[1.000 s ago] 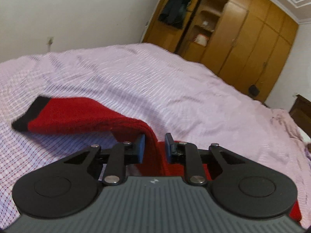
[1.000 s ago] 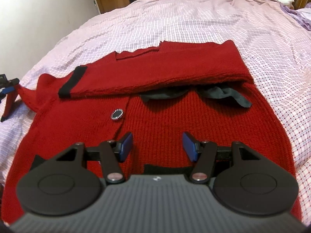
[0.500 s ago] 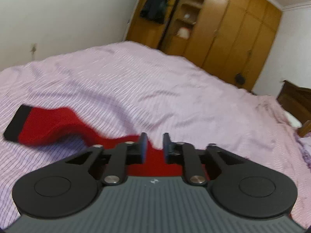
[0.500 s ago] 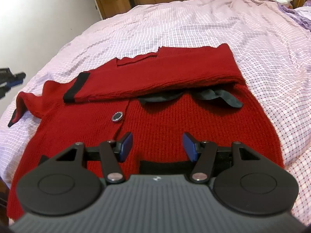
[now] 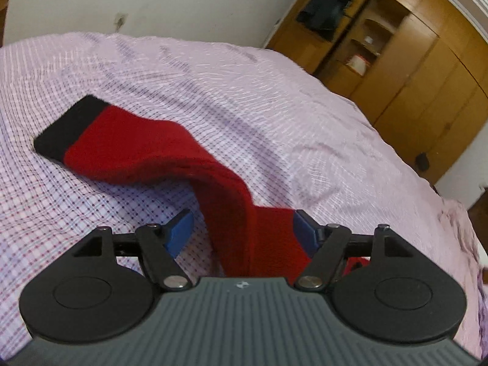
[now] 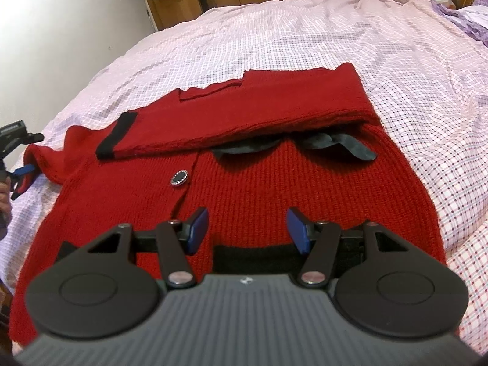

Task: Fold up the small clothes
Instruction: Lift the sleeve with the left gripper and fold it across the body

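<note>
One red knit cardigan [image 6: 244, 183] is lying flat on the checked pink-and-white bedsheet [image 6: 305, 45], front up, with a dark round button [image 6: 179, 177] showing near the placket. Its one sleeve [image 6: 244, 116] is folded across the chest, black cuff pointing left, and a grey ribbon [image 6: 335, 143] peeks out from under it. The other sleeve [image 5: 170, 152] trails off over the sheet, black cuff [image 5: 65, 128] at the far end.

So the left gripper [image 5: 244, 231] has just been opening its jaws, and the sleeve fabric sits between the blue pads [image 5: 180, 231]. It looks loose on one side, maybe brushing the other pad. The right gripper [image 6: 247, 230] hovers over the lower part of the cardigan, jaws spread, pinching nothing.

Further back: a wooden wardrobe [image 5: 427, 70] along the wall, dark clothes [image 5: 326, 9] hanging in its open bay.
</note>
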### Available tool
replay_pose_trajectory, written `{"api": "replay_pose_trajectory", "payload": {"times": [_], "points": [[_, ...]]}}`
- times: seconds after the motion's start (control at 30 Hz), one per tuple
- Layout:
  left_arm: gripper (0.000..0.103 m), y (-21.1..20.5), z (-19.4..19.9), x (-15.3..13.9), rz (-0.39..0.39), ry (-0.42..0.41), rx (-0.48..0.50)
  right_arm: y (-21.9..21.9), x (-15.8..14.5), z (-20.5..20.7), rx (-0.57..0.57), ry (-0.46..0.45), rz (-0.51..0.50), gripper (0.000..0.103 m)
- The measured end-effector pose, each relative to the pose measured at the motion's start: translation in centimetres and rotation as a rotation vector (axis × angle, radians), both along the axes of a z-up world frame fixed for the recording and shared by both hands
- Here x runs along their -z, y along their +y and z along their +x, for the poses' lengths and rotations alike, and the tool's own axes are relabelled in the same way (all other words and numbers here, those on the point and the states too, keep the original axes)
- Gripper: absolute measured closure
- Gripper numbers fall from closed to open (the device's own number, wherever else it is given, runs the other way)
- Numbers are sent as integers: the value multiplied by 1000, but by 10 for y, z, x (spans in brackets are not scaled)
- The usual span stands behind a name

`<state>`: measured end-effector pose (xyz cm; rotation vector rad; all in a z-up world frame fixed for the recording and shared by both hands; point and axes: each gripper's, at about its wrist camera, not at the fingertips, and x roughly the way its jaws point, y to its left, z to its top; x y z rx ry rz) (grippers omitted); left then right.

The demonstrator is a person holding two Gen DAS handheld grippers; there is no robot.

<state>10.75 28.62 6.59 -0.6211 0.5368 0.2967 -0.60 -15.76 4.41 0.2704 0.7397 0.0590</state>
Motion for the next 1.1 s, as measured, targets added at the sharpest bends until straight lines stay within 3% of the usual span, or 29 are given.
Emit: {"api": "replay_pose_trajectory", "payload": {"times": [0.13, 0.17, 0.2, 0.3, 0.53, 0.77, 0.9, 1.1], "points": [[30, 2, 18, 7, 30, -2, -34, -2, 1, 1, 7, 4, 7, 44], [45, 3, 20, 7, 42, -7, -27, -2, 1, 1, 9, 5, 6, 44], [70, 3, 24, 7, 50, -7, -4, -3, 1, 1, 9, 5, 5, 44], [83, 2, 21, -1, 24, -49, 43, -3, 2, 2, 6, 2, 5, 44], [84, -30, 2, -47, 43, -185, 181, -2, 4, 3, 7, 0, 10, 44], [84, -104, -8, -77, 94, -287, 390, -6, 4, -1, 8, -8, 30, 44], [84, -150, -4, -68, 97, -271, 497, -9, 4, -3, 10, -14, 40, 44], [84, -206, 13, -22, 115, -123, 614, -14, 4, -6, 13, -20, 60, 44]]}}
